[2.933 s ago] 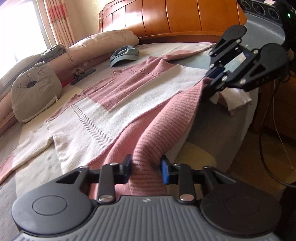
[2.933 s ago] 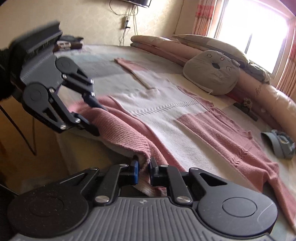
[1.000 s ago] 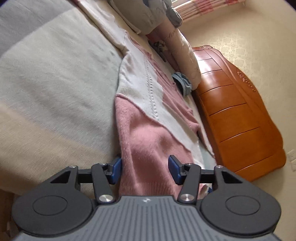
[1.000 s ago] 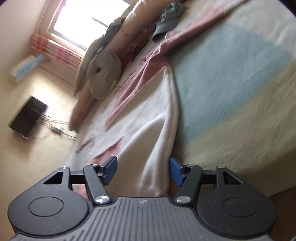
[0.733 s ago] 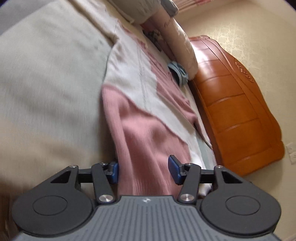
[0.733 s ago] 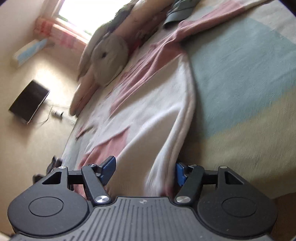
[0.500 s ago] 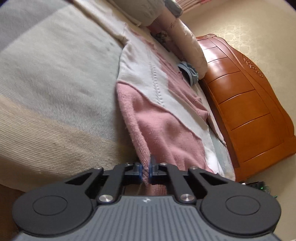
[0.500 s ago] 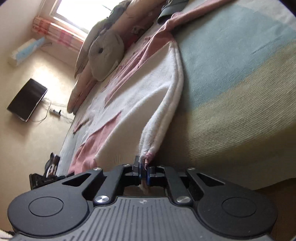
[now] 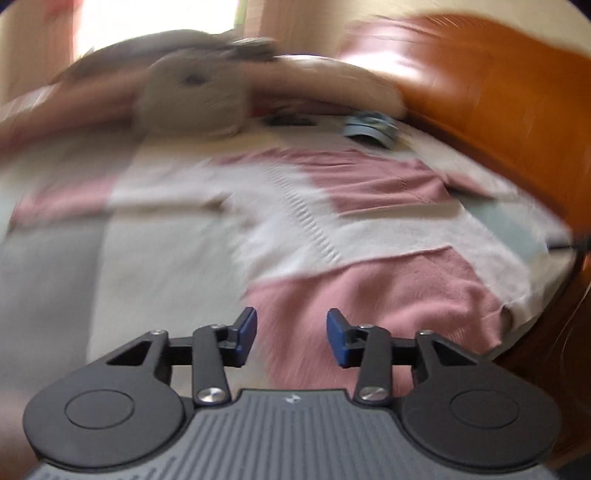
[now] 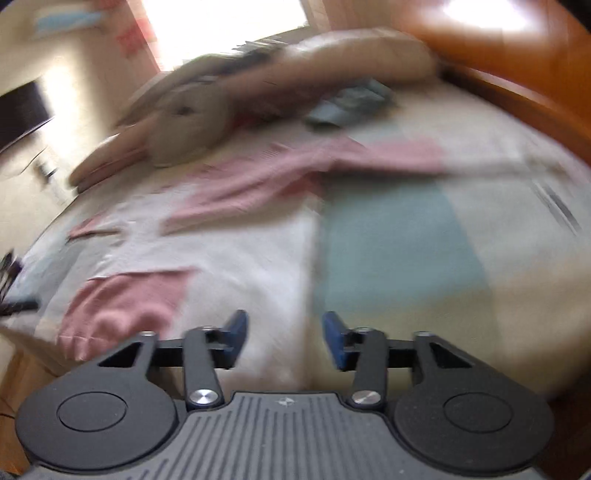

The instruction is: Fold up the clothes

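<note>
Above the near edge of the bed [image 9: 140,258], the left tongs [image 9: 291,334] and right tongs [image 10: 281,338] are spreading, pinching nothing, over the pink-and-white sweater [image 9: 369,229] lying flat, pillows [image 9: 192,99] beyond.

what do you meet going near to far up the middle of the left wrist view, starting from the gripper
left gripper, jaws opening with nothing between them → pink and cream knitted sweater spread flat → round beige cat-face cushion → bright window
</note>
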`<state>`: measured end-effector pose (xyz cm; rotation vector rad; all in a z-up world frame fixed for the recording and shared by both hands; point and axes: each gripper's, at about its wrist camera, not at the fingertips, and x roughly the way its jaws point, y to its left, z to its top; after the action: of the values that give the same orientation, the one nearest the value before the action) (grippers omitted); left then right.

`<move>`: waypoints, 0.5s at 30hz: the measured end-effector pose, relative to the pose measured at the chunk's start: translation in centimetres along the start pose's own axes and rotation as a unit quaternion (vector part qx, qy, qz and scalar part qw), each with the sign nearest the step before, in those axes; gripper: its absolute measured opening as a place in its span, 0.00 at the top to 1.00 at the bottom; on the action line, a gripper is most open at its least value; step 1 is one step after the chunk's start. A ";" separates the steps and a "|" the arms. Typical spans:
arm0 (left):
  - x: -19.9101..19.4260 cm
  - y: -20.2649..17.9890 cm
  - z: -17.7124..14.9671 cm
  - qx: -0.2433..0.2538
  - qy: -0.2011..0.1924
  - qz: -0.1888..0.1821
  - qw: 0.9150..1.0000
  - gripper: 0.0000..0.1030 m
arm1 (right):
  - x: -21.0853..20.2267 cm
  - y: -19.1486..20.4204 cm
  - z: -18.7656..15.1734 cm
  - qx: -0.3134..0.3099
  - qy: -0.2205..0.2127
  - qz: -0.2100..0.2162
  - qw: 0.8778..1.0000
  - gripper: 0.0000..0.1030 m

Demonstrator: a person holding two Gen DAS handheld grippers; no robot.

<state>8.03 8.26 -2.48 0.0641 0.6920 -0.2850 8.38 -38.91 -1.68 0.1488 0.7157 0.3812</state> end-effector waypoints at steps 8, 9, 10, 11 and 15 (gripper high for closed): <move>9.8 -5.7 0.8 0.094 0.014 -0.022 0.995 0.52 | 13.5 8.2 0.7 -0.119 0.021 0.009 0.993 0.32; 9.6 -5.4 -0.1 0.091 0.007 -0.028 0.995 0.50 | 14.1 8.4 0.1 -0.124 0.023 0.008 0.992 0.28; 8.9 -5.0 -1.0 0.090 0.009 -0.034 0.995 0.42 | 13.6 8.7 -0.8 -0.146 0.010 0.004 0.989 0.22; 7.9 -4.4 -1.8 0.087 0.014 -0.036 0.995 0.38 | 12.9 8.9 -1.7 -0.173 0.005 -0.001 0.985 0.18; 4.1 -2.8 -4.0 0.076 0.042 -0.050 0.995 0.30 | 9.0 7.2 -4.5 -0.160 0.019 -0.003 0.987 0.06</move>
<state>7.75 5.22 -8.07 0.1873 0.7580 -0.4321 9.57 -28.76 -8.68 -0.1637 0.6834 0.4888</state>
